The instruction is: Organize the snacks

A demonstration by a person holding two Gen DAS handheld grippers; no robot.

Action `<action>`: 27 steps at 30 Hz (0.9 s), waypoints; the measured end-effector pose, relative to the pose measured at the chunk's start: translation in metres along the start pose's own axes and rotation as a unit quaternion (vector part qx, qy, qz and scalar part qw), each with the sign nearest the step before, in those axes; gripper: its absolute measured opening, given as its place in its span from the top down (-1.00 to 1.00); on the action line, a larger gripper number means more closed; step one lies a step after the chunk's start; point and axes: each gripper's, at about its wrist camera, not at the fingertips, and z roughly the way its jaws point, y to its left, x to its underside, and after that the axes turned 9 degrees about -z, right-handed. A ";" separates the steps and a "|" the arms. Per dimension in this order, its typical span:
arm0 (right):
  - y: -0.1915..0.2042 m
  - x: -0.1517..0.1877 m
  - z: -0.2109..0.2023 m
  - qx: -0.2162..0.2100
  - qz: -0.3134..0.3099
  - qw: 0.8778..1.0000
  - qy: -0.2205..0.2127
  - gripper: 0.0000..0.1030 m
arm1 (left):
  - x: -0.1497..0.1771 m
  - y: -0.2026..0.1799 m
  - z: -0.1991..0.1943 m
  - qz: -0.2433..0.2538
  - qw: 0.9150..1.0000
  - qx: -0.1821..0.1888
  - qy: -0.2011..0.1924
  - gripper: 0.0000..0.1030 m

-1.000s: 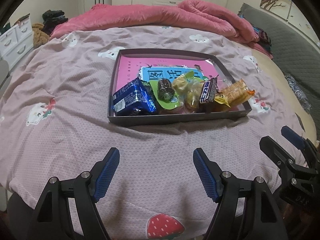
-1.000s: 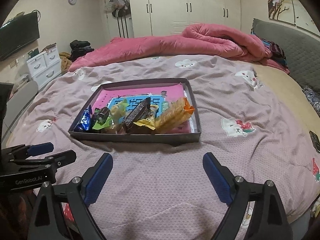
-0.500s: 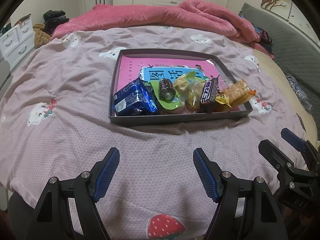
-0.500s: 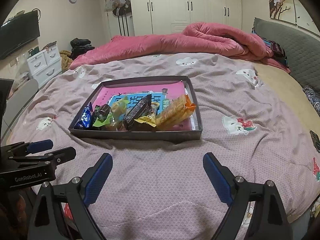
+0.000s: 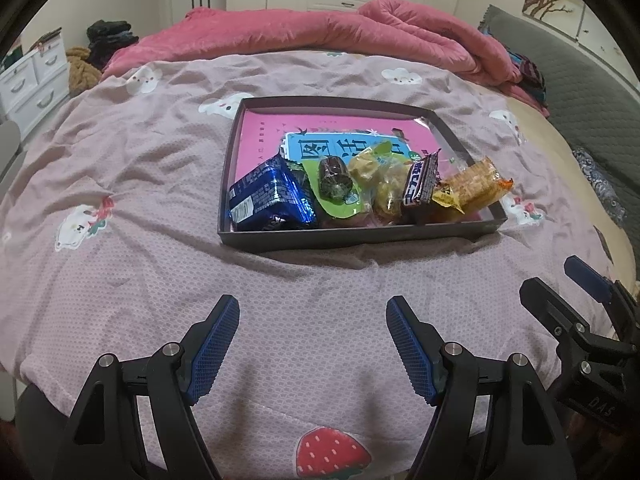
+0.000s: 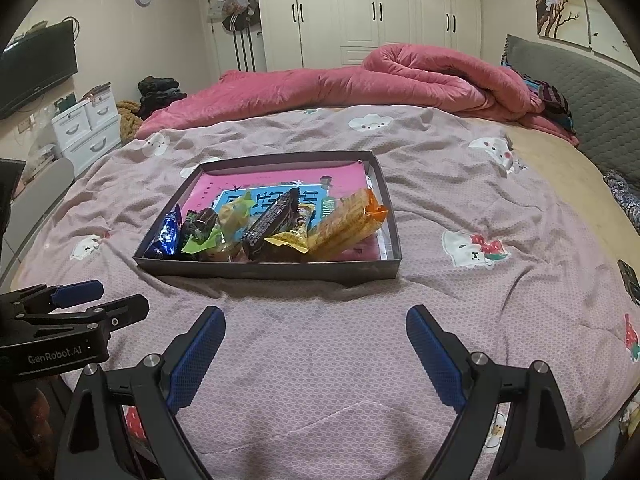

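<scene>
Both grippers, left (image 5: pixel 312 344) and right (image 6: pixel 314 346), hang spread and empty short of the tray (image 5: pixel 360 236), barely shifted; snacks (image 5: pixel 360 188) remain lined along its near wall.

Bare bedspread (image 5: pixel 312 280) between gripper fingers and tray (image 5: pixel 360 236): free passage. Snacks (image 5: pixel 360 188) crowded along tray's near wall, blocking low entry there. Far half of tray open. Pink quilt (image 6: pixel 360 80) heaped well beyond.
</scene>
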 end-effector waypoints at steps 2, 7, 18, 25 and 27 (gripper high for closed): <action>-0.001 0.000 0.000 0.000 0.000 1.000 0.000 -0.79 | 0.000 0.000 0.000 0.000 1.000 0.000 0.000 -0.50; -0.001 0.000 0.000 0.001 0.000 1.000 0.000 -0.79 | 0.000 0.000 0.000 0.001 1.000 -0.001 -0.001 -0.50; -0.003 0.001 0.001 0.003 0.001 1.000 0.001 -0.79 | -0.001 0.000 -0.002 0.002 1.000 0.000 -0.005 -0.50; -0.003 0.002 0.002 0.003 0.001 1.000 0.004 -0.79 | -0.001 -0.001 -0.003 0.003 1.000 0.001 -0.007 -0.50; -0.003 0.002 0.002 0.003 0.002 1.000 0.004 -0.79 | -0.001 -0.001 -0.003 0.003 1.000 0.001 -0.007 -0.50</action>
